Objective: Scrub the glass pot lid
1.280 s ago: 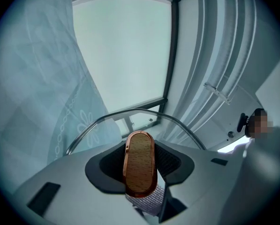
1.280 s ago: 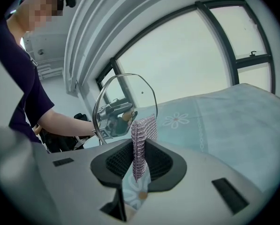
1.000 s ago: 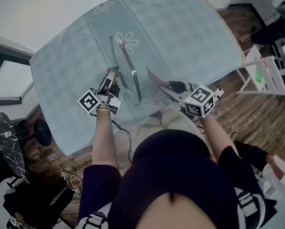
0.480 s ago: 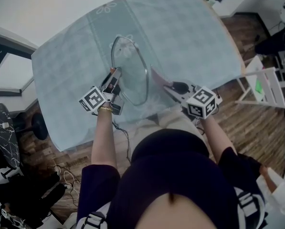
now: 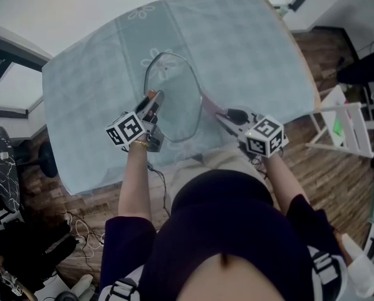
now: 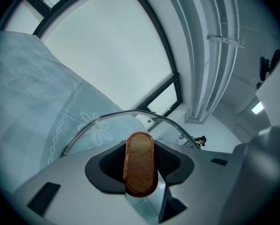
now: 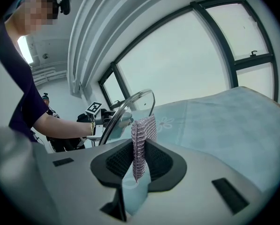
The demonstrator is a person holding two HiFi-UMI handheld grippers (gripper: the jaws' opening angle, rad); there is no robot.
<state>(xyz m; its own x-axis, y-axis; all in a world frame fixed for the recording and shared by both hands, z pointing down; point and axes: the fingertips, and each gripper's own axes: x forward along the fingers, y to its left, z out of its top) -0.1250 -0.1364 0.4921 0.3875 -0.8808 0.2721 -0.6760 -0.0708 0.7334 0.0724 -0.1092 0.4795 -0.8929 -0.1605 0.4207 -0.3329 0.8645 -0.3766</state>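
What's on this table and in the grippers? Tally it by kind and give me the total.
Round glass pot lid with wooden handle: 1
Pinkish-purple mesh scrubbing cloth: 1
Pale blue-green checked tablecloth: 1
Two-jaw grippers: 2, the left gripper and the right gripper
Total: 5

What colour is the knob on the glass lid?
Wood-grain brown knob, clearest in the left gripper view.

dark navy short-sleeved top [image 5: 230, 231], thin gold bracelet [image 5: 136, 144] on the left wrist. left gripper [image 5: 155, 98] and right gripper [image 5: 219, 113]: pale grey shells, black ribbed lining, each with a white cube [image 5: 125, 129] of black square markers.
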